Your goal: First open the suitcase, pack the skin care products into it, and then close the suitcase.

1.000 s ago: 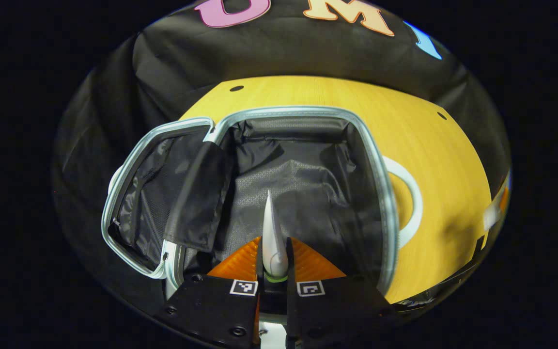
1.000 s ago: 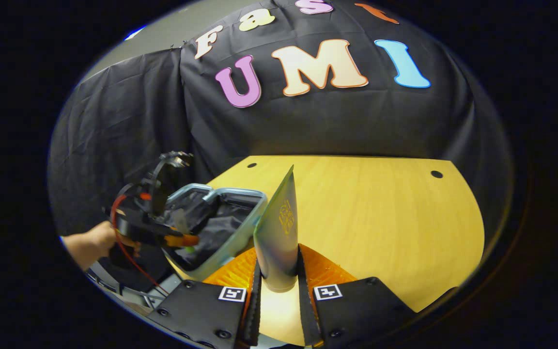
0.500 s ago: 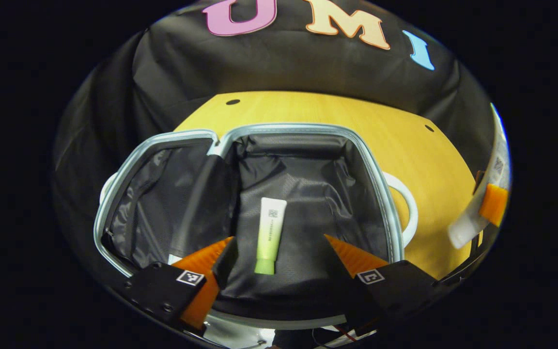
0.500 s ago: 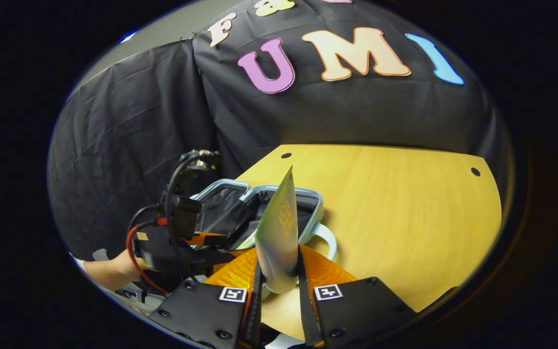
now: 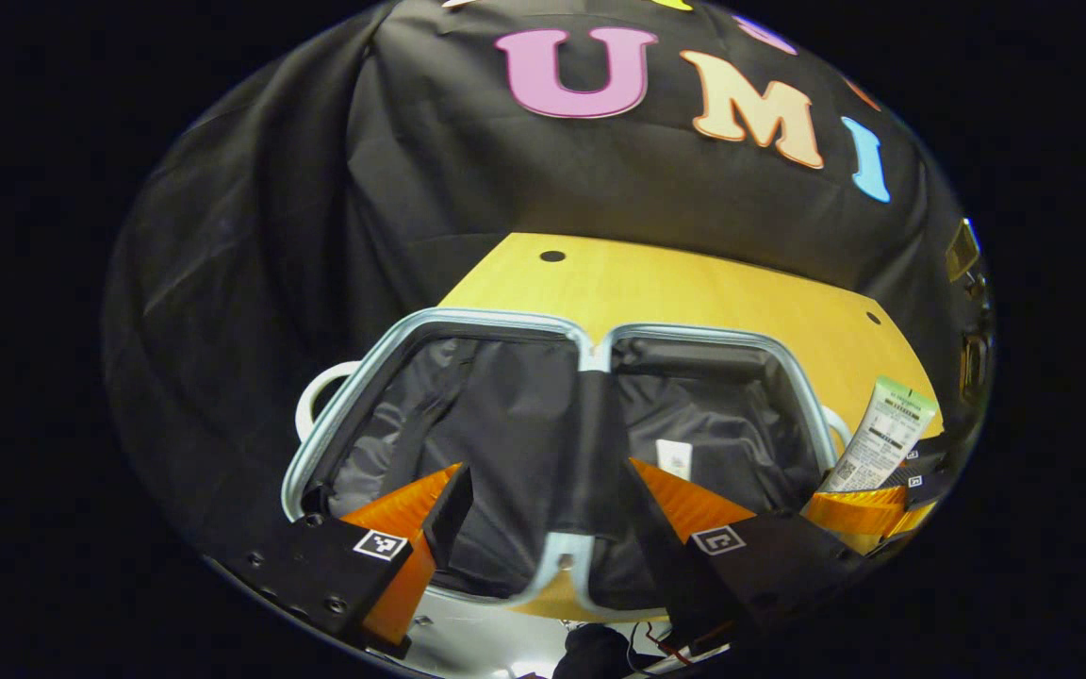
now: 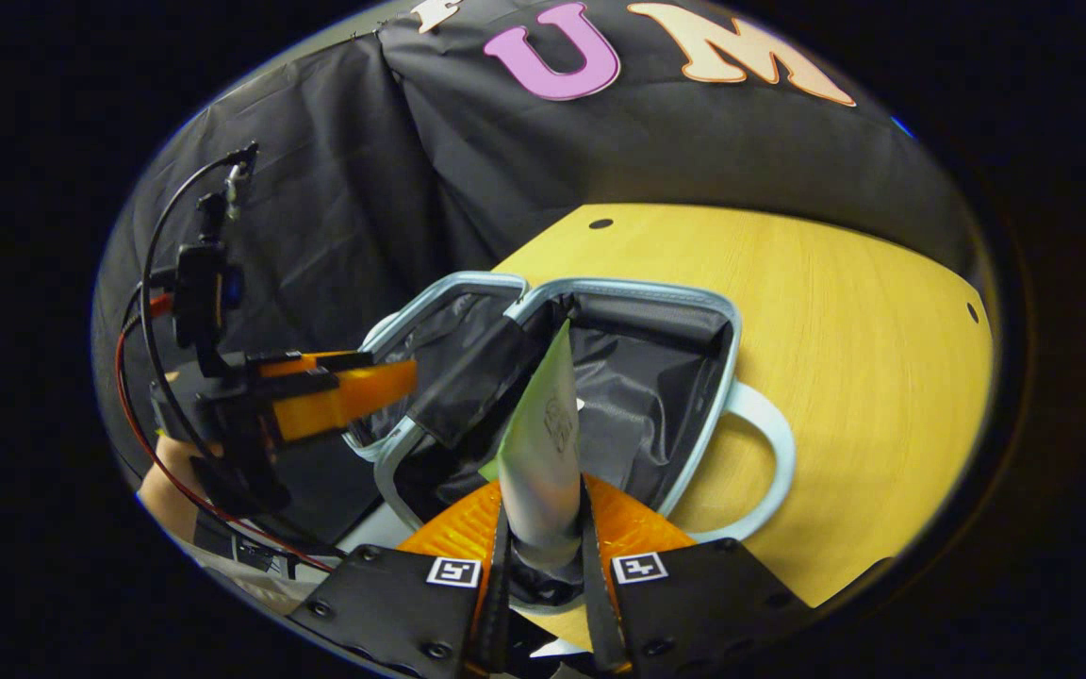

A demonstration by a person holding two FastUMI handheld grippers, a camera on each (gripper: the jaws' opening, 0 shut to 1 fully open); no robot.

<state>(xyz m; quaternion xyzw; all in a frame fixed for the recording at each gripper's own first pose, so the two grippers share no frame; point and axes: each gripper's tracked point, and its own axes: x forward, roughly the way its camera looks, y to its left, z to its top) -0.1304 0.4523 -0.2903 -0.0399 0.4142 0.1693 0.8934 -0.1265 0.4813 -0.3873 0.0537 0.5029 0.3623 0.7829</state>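
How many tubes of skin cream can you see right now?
2. A white-and-green squeeze tube lies inside the open pale-blue suitcase. A second white tube is clamped in the right gripper above it. Folds of lining might hide more.

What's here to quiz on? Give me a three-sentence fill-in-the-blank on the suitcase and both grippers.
1. The suitcase on the table lies ___.
2. The right gripper is ___ on a tube.
3. The left gripper, jaws apart, holds ___.

Missing words: open; shut; nothing.
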